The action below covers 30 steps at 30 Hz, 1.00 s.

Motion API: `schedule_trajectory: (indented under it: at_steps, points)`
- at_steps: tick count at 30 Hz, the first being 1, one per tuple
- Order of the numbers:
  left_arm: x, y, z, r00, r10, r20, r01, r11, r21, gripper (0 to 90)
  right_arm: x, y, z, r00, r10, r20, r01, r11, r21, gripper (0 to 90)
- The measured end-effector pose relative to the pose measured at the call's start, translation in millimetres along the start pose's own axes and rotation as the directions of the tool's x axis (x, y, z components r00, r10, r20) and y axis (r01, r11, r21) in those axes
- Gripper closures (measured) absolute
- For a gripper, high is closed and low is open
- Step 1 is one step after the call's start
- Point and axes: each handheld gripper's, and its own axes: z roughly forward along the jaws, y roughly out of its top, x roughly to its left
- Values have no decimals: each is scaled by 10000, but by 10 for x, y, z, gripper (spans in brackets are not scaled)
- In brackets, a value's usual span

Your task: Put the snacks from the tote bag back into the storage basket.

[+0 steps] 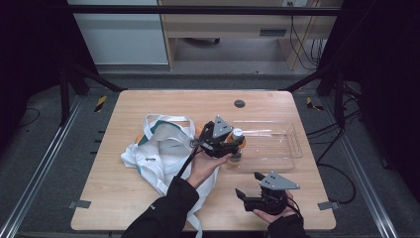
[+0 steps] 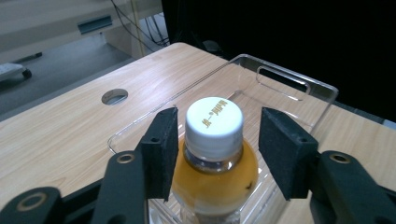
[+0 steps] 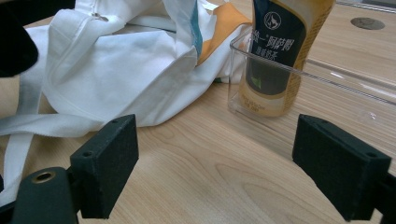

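Observation:
A bottle of amber drink (image 2: 215, 177) with a white cap (image 1: 238, 133) stands upright in the near left corner of a clear plastic tray (image 1: 295, 145). My left gripper (image 2: 217, 135) is open, its two pads on either side of the cap with a gap on the right. In the high view the left gripper (image 1: 233, 144) reaches over from the bag's side. My right gripper (image 1: 249, 185) is low near the front edge, open and holding nothing. In the right gripper view its jaws (image 3: 215, 158) face the bottle's dark label (image 3: 275, 46) through the tray wall (image 3: 327, 79).
A white tote bag (image 1: 153, 153) with teal and orange trim lies crumpled left of the tray, its straps trailing toward the front edge. The bag (image 3: 126, 60) touches the tray's corner. A round grommet hole (image 1: 239, 103) sits at the back of the wooden table.

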Motion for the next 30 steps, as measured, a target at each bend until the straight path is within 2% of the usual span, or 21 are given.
schedule_trajectory:
  at_steps: [6, 11, 21, 30]
  points:
    - [76, -61, -250, 9997, 128, 214, -131, 9998, 160, 378, -20, 0, -9, 9999, 89, 136, -88, 10000, -37, 146]
    - [169, -185, -451, 9996, 213, 176, -216, 9997, 131, 341, -22, -3, 0, 9999, 19, 127, -19, 10000, -5, 146]
    - [330, -469, -854, 9999, 116, -64, -114, 9997, 210, 300, -27, -4, 2, 9998, 61, 189, -62, 10000, 48, 144]
    - [431, -786, -1089, 9993, 110, -345, -91, 9986, 529, 286, -45, -6, 3, 9995, 83, 305, -84, 10000, 35, 138]
